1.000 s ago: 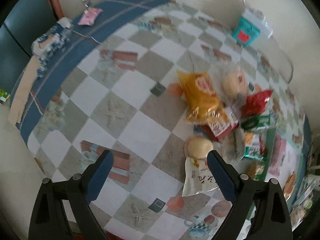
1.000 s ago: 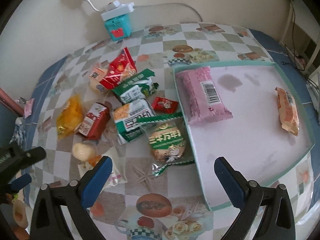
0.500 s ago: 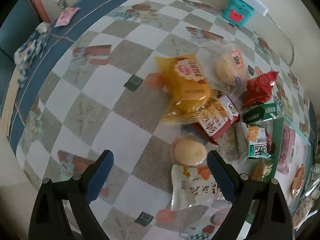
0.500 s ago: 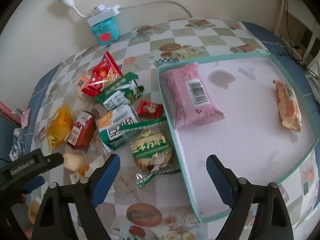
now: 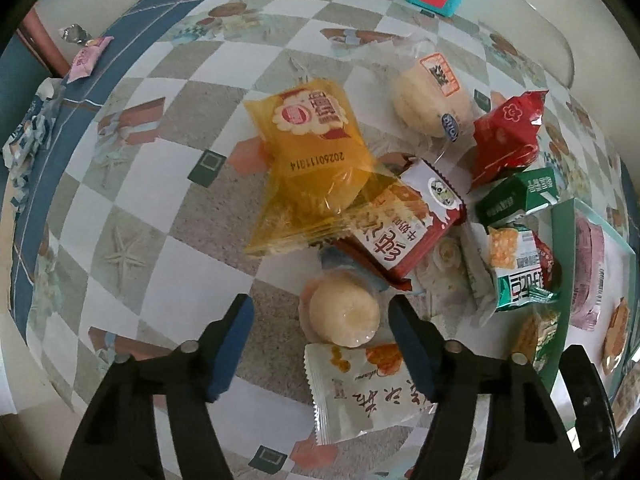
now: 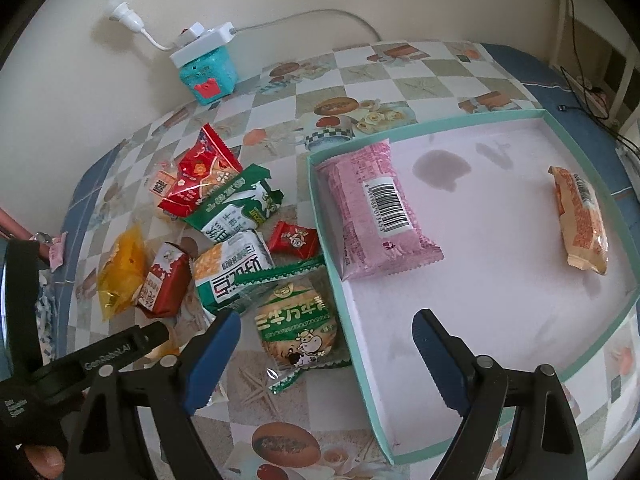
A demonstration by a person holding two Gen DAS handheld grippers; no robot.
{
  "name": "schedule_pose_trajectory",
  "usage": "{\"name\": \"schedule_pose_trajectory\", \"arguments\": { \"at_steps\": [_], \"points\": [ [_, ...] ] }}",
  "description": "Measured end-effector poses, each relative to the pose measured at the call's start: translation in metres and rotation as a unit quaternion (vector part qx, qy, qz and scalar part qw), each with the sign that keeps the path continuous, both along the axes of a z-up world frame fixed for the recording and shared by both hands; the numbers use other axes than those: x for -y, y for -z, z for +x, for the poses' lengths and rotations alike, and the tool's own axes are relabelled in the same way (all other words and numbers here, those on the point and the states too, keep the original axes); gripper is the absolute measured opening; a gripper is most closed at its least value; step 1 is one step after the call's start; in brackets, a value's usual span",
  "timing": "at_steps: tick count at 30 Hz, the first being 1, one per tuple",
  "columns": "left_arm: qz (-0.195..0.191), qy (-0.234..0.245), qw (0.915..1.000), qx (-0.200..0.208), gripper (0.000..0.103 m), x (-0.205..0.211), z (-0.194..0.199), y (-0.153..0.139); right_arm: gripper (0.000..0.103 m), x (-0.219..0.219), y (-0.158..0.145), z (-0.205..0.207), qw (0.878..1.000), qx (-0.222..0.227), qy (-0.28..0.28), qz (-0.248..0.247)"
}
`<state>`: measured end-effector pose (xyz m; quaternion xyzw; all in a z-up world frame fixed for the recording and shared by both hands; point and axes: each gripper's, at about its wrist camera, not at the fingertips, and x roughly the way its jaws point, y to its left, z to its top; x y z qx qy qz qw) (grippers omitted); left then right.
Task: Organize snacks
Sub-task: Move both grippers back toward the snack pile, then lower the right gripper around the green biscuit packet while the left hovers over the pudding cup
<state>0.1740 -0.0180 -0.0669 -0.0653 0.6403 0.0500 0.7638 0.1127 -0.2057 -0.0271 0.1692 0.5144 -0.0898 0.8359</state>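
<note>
Snacks (image 6: 228,232) lay heaped on the tabletop (image 5: 140,184), left of the tray (image 6: 500,280). Left tongs (image 5: 320,344), open, bracketed a round pastry (image 5: 344,314); right tongs (image 6: 326,360) hung open, empty. Pickup seemed in hand; the next move called for closing on it.

Grey-and-white checked tablecloth (image 5: 132,216) edged blue; yellow packet (image 5: 316,160), red-and-white packet (image 5: 404,236), pink packet (image 6: 376,212) inside teal-rimmed tray (image 6: 340,292)

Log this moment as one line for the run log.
left gripper: open, around round pale cake | right gripper: open, empty | tray: pink packet, orange packet | other snacks loose
</note>
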Motion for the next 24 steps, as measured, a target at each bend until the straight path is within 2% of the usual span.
{"name": "schedule_pose_trajectory", "arguments": {
  "at_steps": [2, 4, 11, 24],
  "points": [
    [-0.004, -0.001, 1.0, -0.005, 0.059, -0.002, 0.001, 0.003, 0.09, 0.0, 0.001, 0.0, 1.0, -0.002, 0.001, 0.0],
    [-0.012, -0.004, 0.9999, -0.008, 0.057, -0.004, 0.001, 0.005, 0.09, 0.0, 0.001, 0.001, 1.0, -0.003, -0.001, -0.001],
    [-0.018, -0.025, 0.9995, -0.013, 0.057, -0.027, -0.003, 0.005, 0.09, -0.007, -0.001, 0.002, 1.0, -0.001, -0.009, -0.003],
    [-0.02, -0.068, 0.9971, -0.027, 0.058, -0.095, -0.003, 0.008, 0.09, -0.014, -0.003, 0.004, 1.0, 0.003, -0.021, 0.006]
  ]
}}
